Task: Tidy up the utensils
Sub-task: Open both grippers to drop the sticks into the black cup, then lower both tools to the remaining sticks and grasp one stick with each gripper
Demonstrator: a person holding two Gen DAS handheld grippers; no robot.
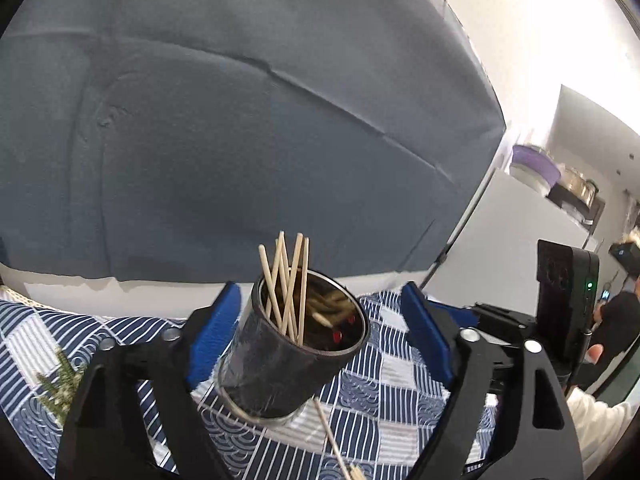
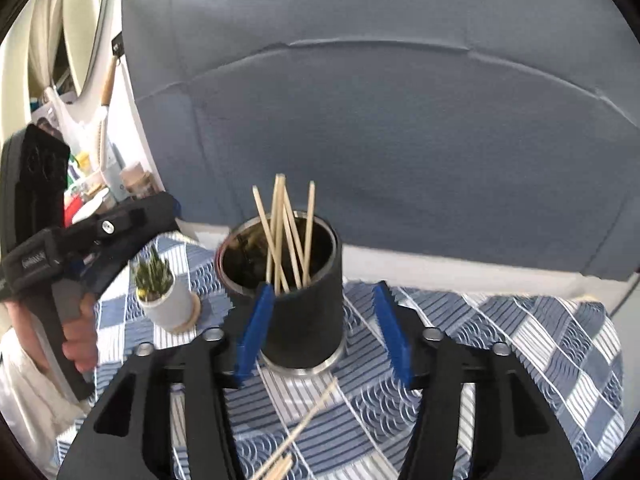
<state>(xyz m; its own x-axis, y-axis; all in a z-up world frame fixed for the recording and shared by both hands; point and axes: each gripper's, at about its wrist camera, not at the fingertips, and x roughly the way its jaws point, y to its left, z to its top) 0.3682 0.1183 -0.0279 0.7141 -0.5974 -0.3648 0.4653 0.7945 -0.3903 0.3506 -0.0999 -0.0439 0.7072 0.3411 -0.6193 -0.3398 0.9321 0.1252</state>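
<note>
left gripper: jaws spread, pads clear of the holder | holder: dark cylinder upright on checked cloth, chopsticks standing inside | right gripper: jaws released, straddling holder | loose chopsticks: on cloth in front

we see a table under a blue-and-white patchwork cloth of stripes, wave patterns and pale squares. on it stands a dark cylindrical holder with a metal rim at its base — upright, several wooden chopsticks leaning inside. just beside it sits a small white pot with a green plant, on a wooden coaster. nearer us, loose chopsticks lie flat on the cloth — apart from the holder's base.
</note>
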